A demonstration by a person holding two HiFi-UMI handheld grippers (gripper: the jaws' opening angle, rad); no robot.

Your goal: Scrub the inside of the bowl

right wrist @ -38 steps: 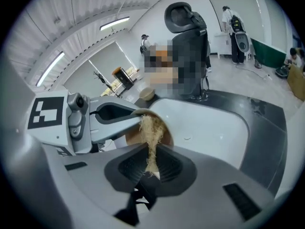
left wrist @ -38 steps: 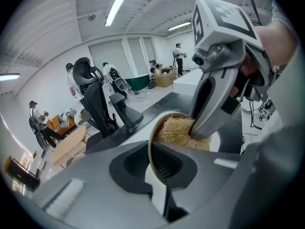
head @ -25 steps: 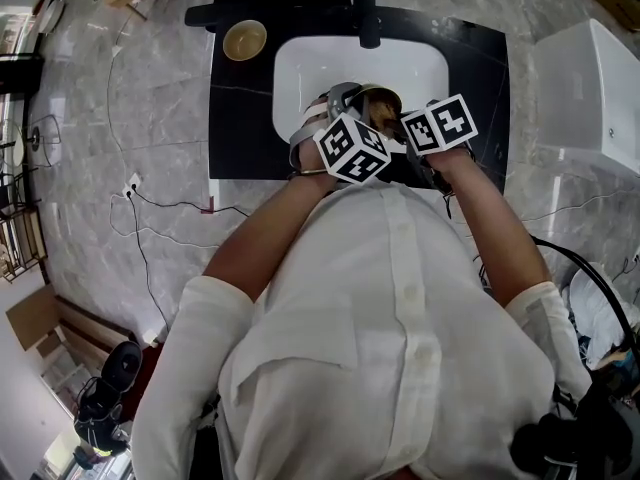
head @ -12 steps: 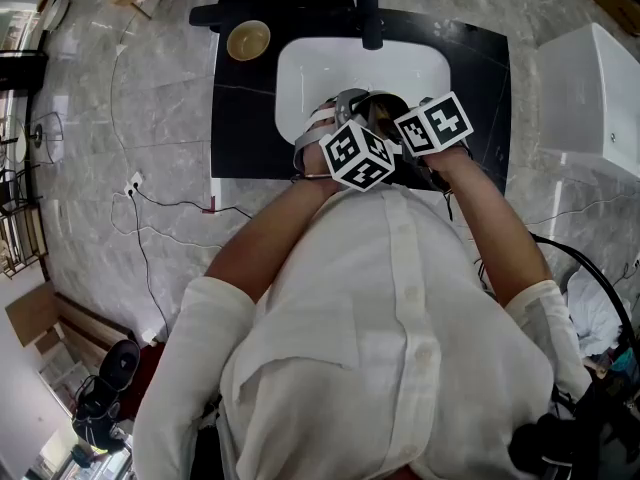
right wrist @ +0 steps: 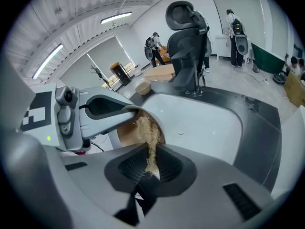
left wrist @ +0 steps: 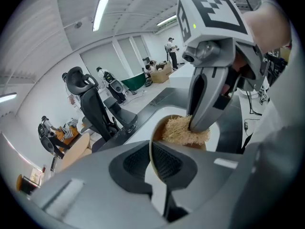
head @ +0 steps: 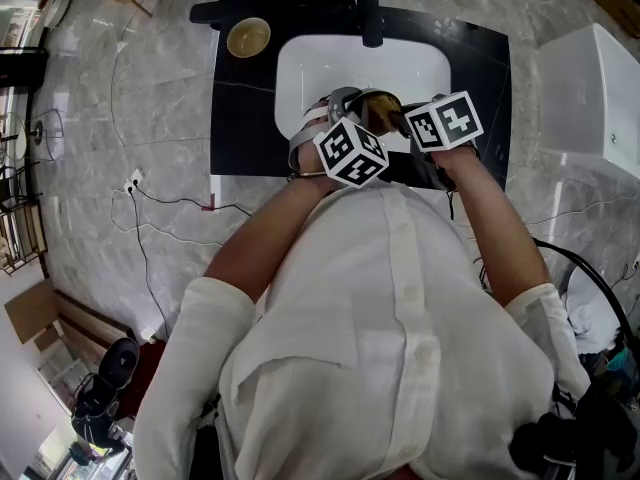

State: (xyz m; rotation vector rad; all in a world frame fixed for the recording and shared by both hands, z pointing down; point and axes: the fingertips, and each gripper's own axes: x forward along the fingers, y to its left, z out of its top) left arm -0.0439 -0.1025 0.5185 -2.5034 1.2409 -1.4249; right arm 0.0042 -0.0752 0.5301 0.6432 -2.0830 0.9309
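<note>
Over the white sink (head: 330,68), my left gripper (left wrist: 152,159) pinched the bowl (left wrist: 157,130) by its rim while my right gripper (right wrist: 151,168), clamped on the straw scrubber (right wrist: 148,130), pressed it inside, just ahead.

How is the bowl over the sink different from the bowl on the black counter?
The held bowl hangs tipped over the sink, its rim pinched in the left gripper; the counter bowl stands upright, nothing touching it. The held bowl has a straw-coloured scrubber inside, gripped by the right gripper; the counter bowl looks empty. Both are round and brownish.
</note>
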